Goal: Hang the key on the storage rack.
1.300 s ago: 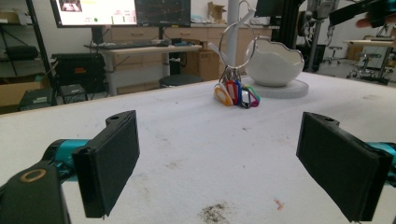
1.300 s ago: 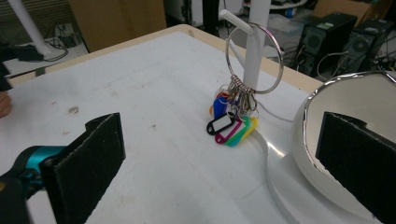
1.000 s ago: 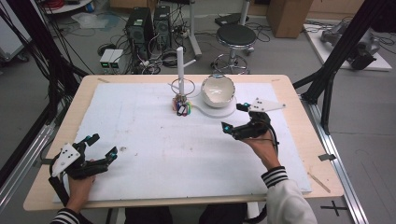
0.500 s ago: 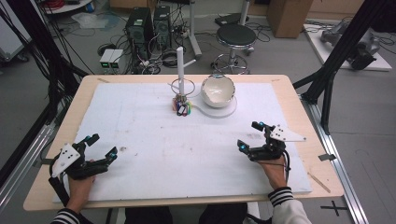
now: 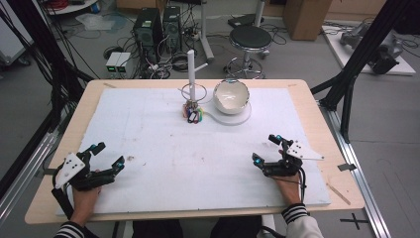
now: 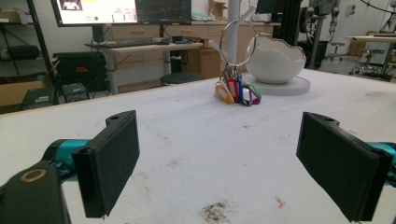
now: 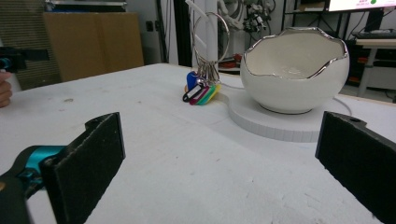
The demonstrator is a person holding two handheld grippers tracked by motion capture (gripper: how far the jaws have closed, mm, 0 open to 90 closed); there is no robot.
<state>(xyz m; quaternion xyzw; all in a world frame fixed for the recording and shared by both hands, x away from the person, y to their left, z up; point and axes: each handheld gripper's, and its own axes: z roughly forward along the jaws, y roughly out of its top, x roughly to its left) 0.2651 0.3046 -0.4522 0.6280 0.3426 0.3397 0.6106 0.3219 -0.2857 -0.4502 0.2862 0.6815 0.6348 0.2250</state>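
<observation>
A white egg-shaped bowl (image 5: 231,96) with a silver rim stands on a round white base (image 5: 242,118) at the table's far middle. Just left of it, a large metal ring (image 5: 192,92) with several coloured key tags (image 5: 193,114) leans at a white post (image 5: 190,67). The bowl (image 7: 295,67) and tags (image 7: 201,92) show ahead in the right gripper view, and the tags (image 6: 237,91) and bowl (image 6: 274,60) in the left gripper view. My left gripper (image 5: 108,155) rests open at the near left edge. My right gripper (image 5: 266,148) rests open at the near right, empty.
A white mat (image 5: 148,144) covers most of the wooden table (image 5: 317,114). A black stool (image 5: 250,37), computer towers (image 5: 155,25) and cables sit on the floor beyond the far edge. Black frame struts (image 5: 356,59) rise at both sides.
My right gripper has pulled back from near the bowl toward the near right edge of the table and settled there. The left gripper has stayed in place.
</observation>
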